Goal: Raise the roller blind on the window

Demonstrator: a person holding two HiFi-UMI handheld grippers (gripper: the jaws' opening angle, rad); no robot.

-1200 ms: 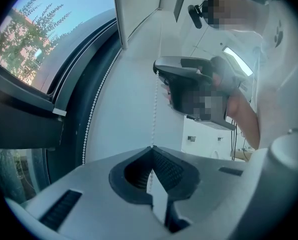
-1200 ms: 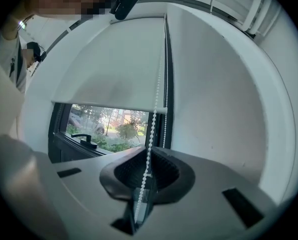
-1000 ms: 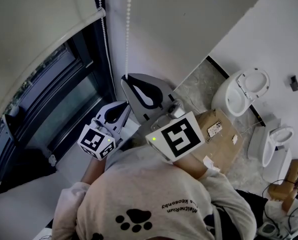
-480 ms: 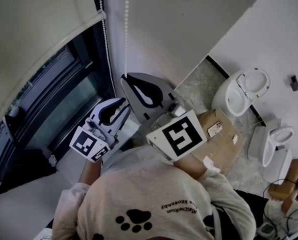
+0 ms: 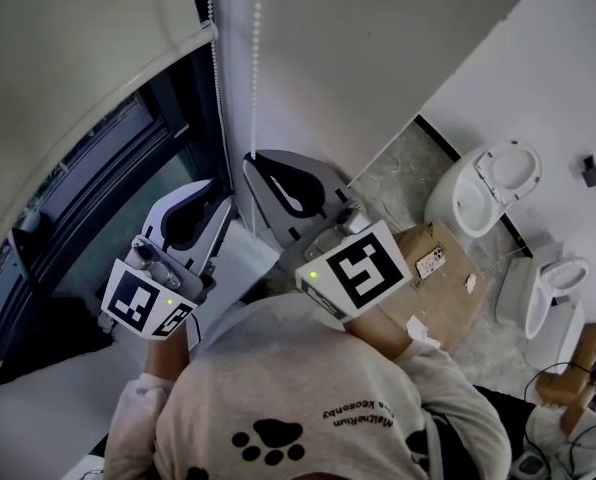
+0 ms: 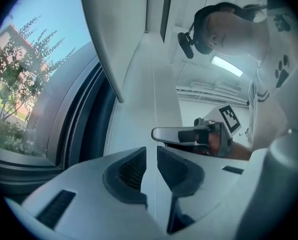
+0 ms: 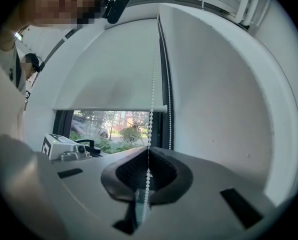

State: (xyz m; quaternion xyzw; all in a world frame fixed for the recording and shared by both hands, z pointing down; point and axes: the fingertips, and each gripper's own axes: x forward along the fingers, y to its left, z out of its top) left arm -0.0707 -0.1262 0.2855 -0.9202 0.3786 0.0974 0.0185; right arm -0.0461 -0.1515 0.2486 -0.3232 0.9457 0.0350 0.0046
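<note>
the right tool (image 7: 148, 154) is clenched tight on the bead chain (image 7: 151, 109). its two dark pads meet at the tip, and the white beads run straight up out of the pinch and on down through the hollow behind the pads. the left tool (image 6: 151, 151) is released, its pads standing a narrow gap apart. a faint pale strand shows in that gap against the white wall (image 6: 154, 99), and whether it touches either pad i cannot tell. in the head view the left tool sits left of the right one and a little nearer the person, beside the dark window frame (image 5: 188, 128), with its marker cube (image 5: 143, 303) toward the person's sweater. the gripped strand climbs the wall. a second strand (image 5: 216, 98) hangs just beside the frame and ends close to the left tool's jaws. the roller blind (image 7: 109, 69) covers the upper part of the window (image 7: 114, 129). its bottom bar (image 7: 111, 108) lies level across the glass, with trees showing below it. off to the right, a white toilet (image 5: 483, 188) and a cardboard box (image 5: 438, 268) stand on the floor (image 5: 398, 168).
</note>
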